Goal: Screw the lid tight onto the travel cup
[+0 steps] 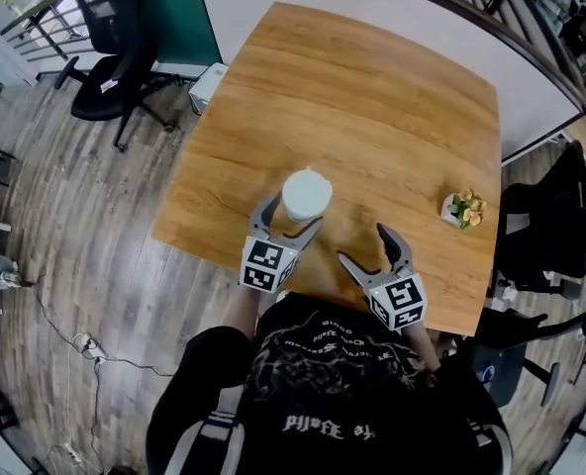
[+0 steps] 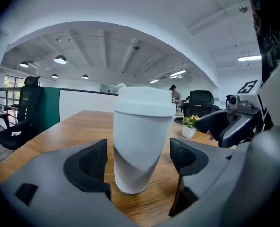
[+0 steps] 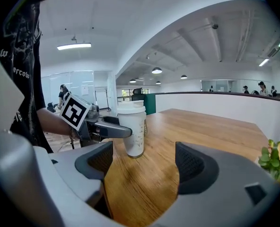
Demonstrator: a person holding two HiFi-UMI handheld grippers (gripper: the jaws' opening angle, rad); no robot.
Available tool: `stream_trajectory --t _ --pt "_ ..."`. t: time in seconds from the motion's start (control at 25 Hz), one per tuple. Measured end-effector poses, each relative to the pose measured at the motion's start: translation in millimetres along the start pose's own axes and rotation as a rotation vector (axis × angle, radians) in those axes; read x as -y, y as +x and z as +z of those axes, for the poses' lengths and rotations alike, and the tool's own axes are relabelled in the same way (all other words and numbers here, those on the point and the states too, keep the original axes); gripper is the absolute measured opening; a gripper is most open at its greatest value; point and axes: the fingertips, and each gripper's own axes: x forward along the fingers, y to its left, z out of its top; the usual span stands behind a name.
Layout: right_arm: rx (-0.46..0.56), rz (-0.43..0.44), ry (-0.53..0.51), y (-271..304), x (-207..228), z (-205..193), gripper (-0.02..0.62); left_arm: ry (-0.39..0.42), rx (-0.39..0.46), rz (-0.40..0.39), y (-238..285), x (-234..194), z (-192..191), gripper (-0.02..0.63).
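Note:
A white travel cup (image 1: 306, 198) with its white lid (image 2: 144, 100) on top stands upright near the front edge of the wooden table (image 1: 372, 97). My left gripper (image 1: 295, 213) is open with its jaws on either side of the cup's lower body (image 2: 136, 160). A gap shows between each pad (image 2: 93, 162) and the cup wall. My right gripper (image 1: 362, 243) is open and empty, low over the table to the right of the cup. In the right gripper view the cup (image 3: 134, 131) stands ahead at the left, with a left gripper finger (image 3: 109, 130) beside it.
A small potted plant (image 1: 463, 209) in a white pot sits at the table's right side. Black office chairs (image 1: 110, 57) stand on the floor to the left and right of the table. The table's front edge is just in front of the person's body.

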Motion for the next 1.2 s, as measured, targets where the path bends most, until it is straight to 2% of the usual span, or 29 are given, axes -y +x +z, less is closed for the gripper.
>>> stream_trajectory --t 0.16,0.32,0.44,0.6,0.88,1.2 --pt "-0.012 0.067 -0.041 5 -5 7 0.402 0.048 -0.043 0.031 12 -7 -8 0.416" --pt "-0.002 0.119 -0.074 14 -4 23 0.401 0.035 -0.062 0.005 16 -7 -13 0.414" --pt "-0.013 0.135 -0.103 20 6 31 0.402 0.058 -0.068 0.002 20 -6 -15 0.397" --pt "-0.015 0.267 -0.186 28 4 54 0.402 0.06 -0.071 -0.009 21 -7 -13 0.397" --pt "-0.077 0.504 -0.514 50 -12 108 0.376 0.069 -0.085 -0.05 20 -7 -15 0.394" --pt "-0.317 0.765 -0.99 74 -34 125 0.385 0.074 -0.099 -0.09 20 -4 -12 0.394"
